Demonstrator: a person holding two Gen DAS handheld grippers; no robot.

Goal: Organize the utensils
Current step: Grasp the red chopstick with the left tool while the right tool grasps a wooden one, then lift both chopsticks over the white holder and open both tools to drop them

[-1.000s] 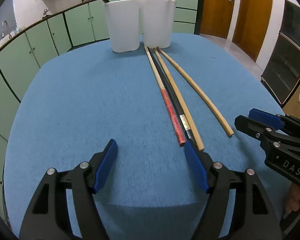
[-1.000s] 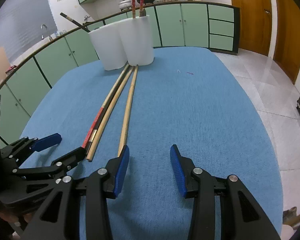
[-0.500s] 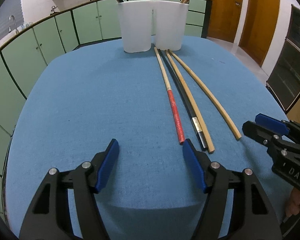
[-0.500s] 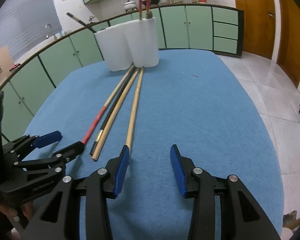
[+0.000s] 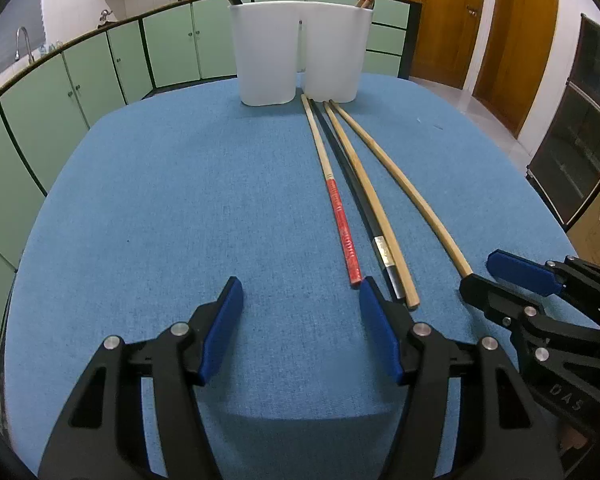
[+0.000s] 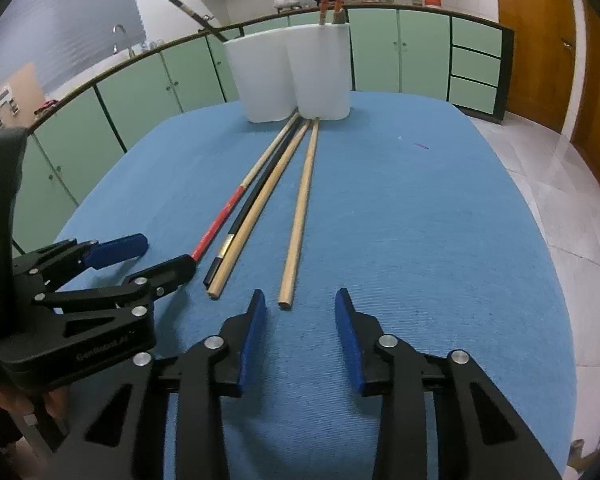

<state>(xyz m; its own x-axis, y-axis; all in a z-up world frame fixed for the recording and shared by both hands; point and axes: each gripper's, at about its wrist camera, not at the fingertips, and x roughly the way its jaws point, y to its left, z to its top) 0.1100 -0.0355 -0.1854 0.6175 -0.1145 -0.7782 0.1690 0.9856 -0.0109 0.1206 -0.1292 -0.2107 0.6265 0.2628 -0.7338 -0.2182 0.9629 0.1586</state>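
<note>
Risk first, left wrist view. We see the left gripper [image 5: 300, 308] low in the frame, jaws spread and closing on nothing but bare blue tablecloth [image 5: 160, 208]. Its right pad sits just beside the near tip of the red-banded chopstick [image 5: 340, 220], with the black chopstick [image 5: 356, 196] and a bamboo chopstick [image 5: 374, 204] tight alongside. We judge a pinch here could catch two sticks at once, or nudge the bundle askew. The curved bamboo stick [image 5: 412, 192] runs toward the right gripper [image 5: 480, 276] at lower right. The white holder [image 5: 300, 52] stands at top centre; its insides are hidden, and the sticks in it are cut off by the frame.

Right wrist view. The right gripper's jaws are spread, closing and empty, the curved stick's tip just ahead of the gap, nearer the left pad. A closure now would probably miss it, or the pad could roll it. Which compartment suits which stick, we cannot tell. A hand shows only partly at lower left.
</note>
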